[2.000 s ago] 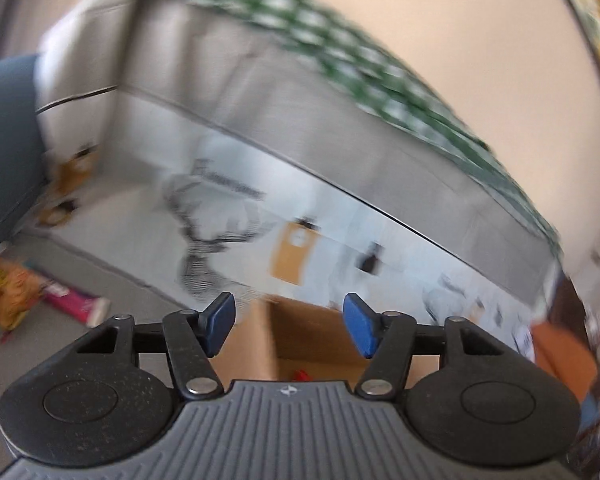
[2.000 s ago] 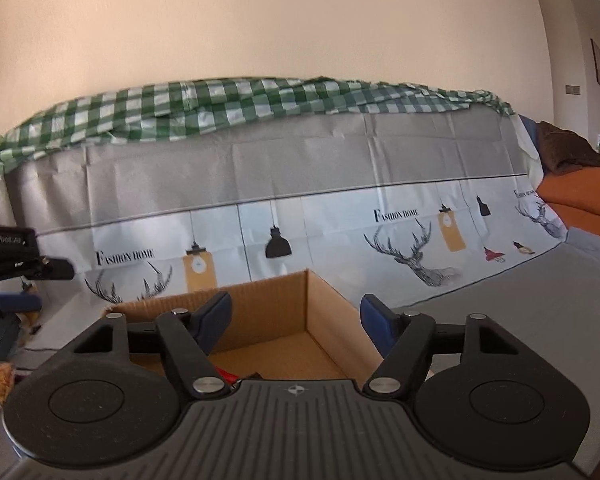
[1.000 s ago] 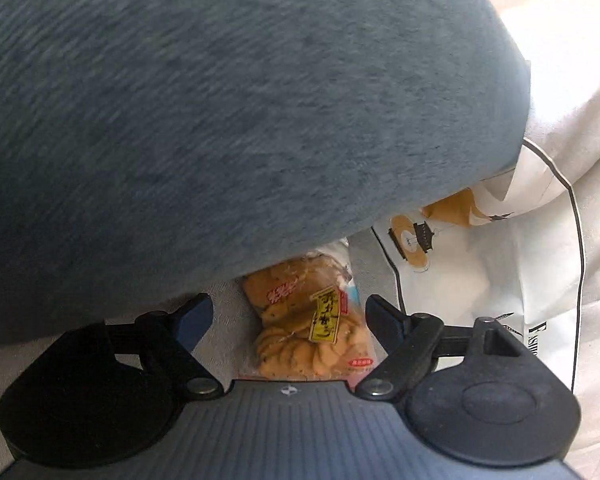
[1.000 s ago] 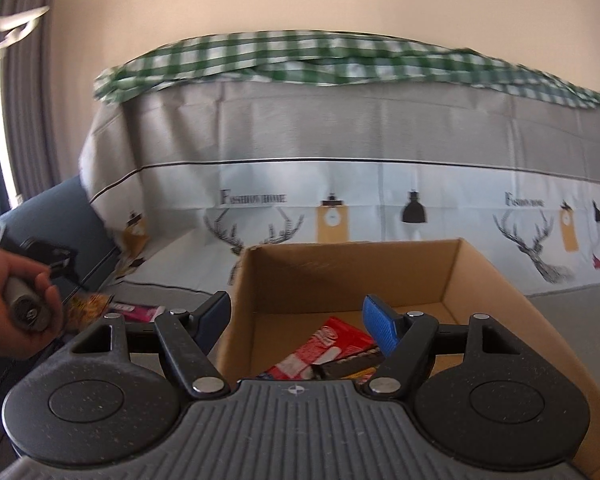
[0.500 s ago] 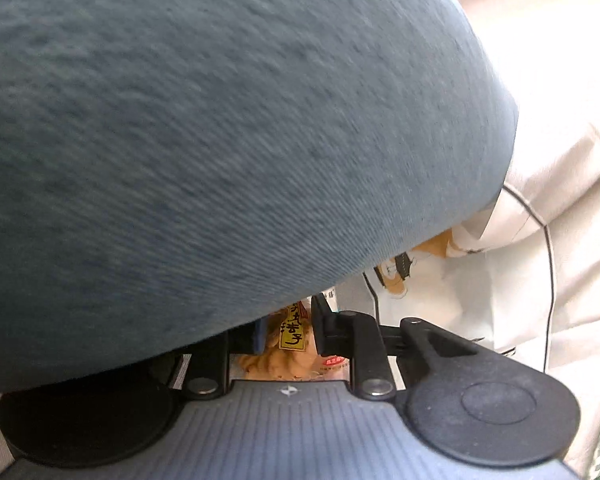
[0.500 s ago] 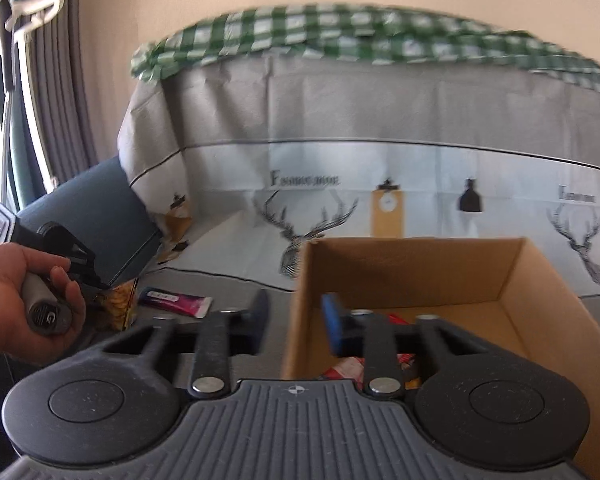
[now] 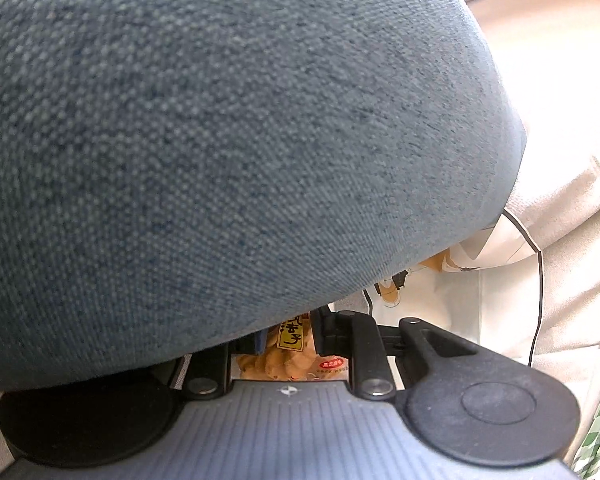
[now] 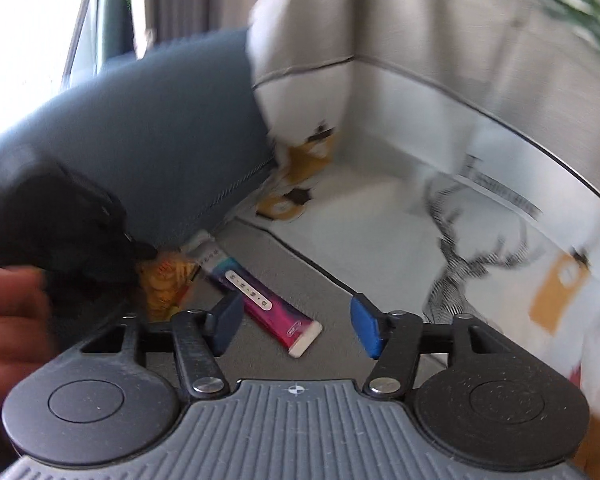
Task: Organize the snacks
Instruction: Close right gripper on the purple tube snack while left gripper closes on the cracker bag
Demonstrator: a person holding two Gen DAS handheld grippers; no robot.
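Pinching the orange cracker packet between its two fingers, the left hand-held gripper sits tucked under the bulging blue cushion, which fills most of the left wrist view and hides the far end of the packet. The packet carries a yellow label with dark characters and a small red mark near its lower right corner. In the right wrist view, which is blurred, the same packet lies on the grey sofa seat at the foot of the blue cushion, with the dark body of the left hand-held gripper over it and a person's hand at the left edge. Just right of the packet, a long purple snack bar with white ends lies slantwise on the seat, its near end pointing right. The right hand-held gripper hovers above that bar with its jaws opening, and nothing is pressed by its blue pads. A pale cover printed with deer and lamps drapes the sofa back and the far part of the seat.
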